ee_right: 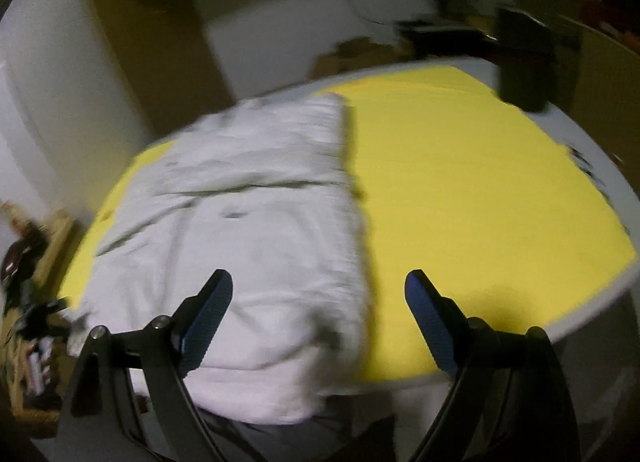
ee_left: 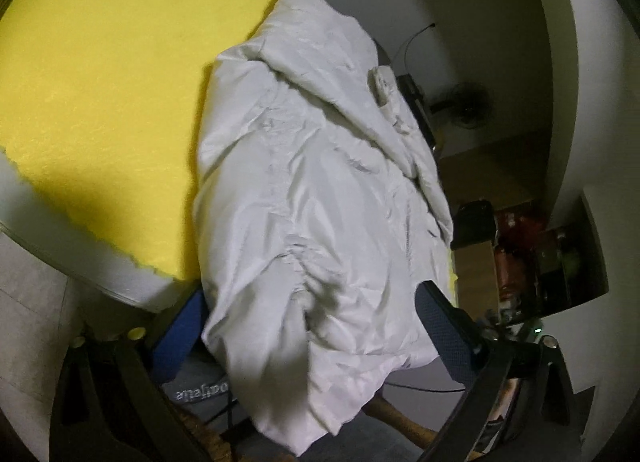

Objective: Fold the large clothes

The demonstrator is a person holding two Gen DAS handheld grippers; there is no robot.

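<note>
Left wrist, around: yellow cover (ee_left: 100,82) on a white desk (ee_left: 76,262); dark clutter and shelves at right, blurred.
Left wrist, garment (ee_left: 312,198): white, puffy, creased; long axis runs from the near edge away up the frame; near end hangs over the desk edge.
Left wrist, left gripper (ee_left: 308,326): jaws released, wide, garment's near end between them; contact with the pads unclear.
Right wrist, around: yellow cover (ee_right: 460,202) bare at right; dark box (ee_right: 532,62) at the far edge.
Right wrist, garment (ee_right: 248,230): on the cover's left half, blurred, near end draped over the edge.
Right wrist, right gripper (ee_right: 320,326): jaws released, above the garment's right edge.
</note>
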